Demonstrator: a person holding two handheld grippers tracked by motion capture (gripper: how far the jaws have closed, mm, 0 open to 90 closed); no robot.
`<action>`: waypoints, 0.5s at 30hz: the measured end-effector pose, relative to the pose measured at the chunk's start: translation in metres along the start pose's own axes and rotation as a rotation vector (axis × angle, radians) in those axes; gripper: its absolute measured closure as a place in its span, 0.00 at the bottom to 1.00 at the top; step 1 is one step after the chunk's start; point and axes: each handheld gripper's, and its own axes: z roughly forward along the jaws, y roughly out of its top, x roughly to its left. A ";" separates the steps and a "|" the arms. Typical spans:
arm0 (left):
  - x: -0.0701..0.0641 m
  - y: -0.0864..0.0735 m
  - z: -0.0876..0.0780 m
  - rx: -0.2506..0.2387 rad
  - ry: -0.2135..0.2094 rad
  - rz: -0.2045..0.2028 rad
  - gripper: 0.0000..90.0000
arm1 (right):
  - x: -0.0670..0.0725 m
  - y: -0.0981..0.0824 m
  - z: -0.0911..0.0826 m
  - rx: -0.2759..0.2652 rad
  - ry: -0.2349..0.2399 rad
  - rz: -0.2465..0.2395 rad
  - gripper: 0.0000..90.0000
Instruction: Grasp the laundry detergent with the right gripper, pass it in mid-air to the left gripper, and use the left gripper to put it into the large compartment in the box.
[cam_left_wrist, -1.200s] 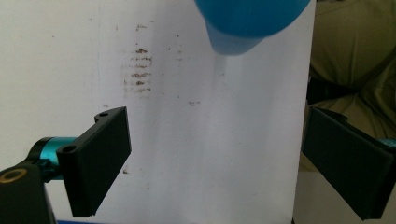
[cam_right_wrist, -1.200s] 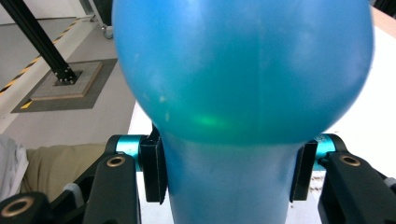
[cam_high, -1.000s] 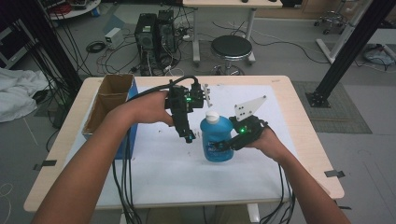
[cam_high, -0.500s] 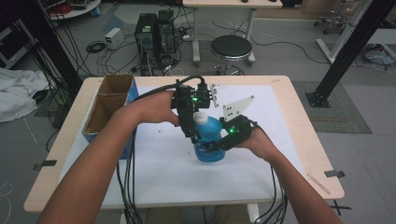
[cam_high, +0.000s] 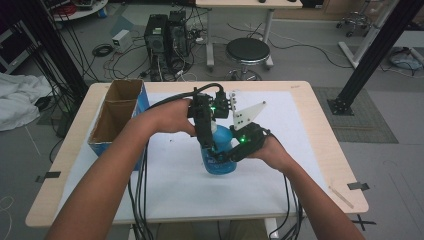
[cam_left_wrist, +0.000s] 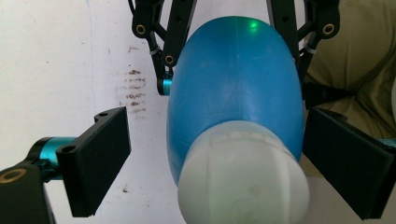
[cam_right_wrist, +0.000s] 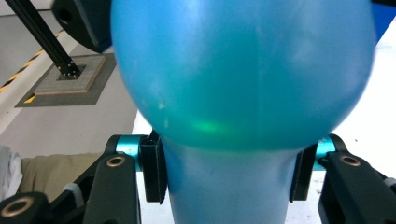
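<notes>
Presently, blue bottle (cam_high: 220, 156): right tongs (cam_high: 223, 159) clamped on its body, left tongs (cam_left_wrist: 215, 163) parted astride the white cap (cam_left_wrist: 243, 179), best centred before closing to unscrew.

A translucent blue plastic bottle (cam_high: 220, 155) with a white cap (cam_left_wrist: 243, 182) is seen tilted off upright above the middle of the white-covered table (cam_high: 165, 185), its rounded, bulging body narrowing to a slimmer waist, where it is clamped from both sides.
</notes>
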 end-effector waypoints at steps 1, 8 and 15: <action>0.000 0.000 0.001 0.000 -0.001 0.001 0.09 | 0.000 0.000 0.000 0.000 0.000 0.001 0.49; 0.000 0.003 0.005 0.005 0.000 0.015 0.09 | 0.001 0.001 -0.004 -0.011 -0.003 0.003 0.49; 0.000 0.003 0.005 -0.006 -0.006 0.028 0.14 | 0.001 0.000 -0.005 -0.016 -0.005 0.002 0.49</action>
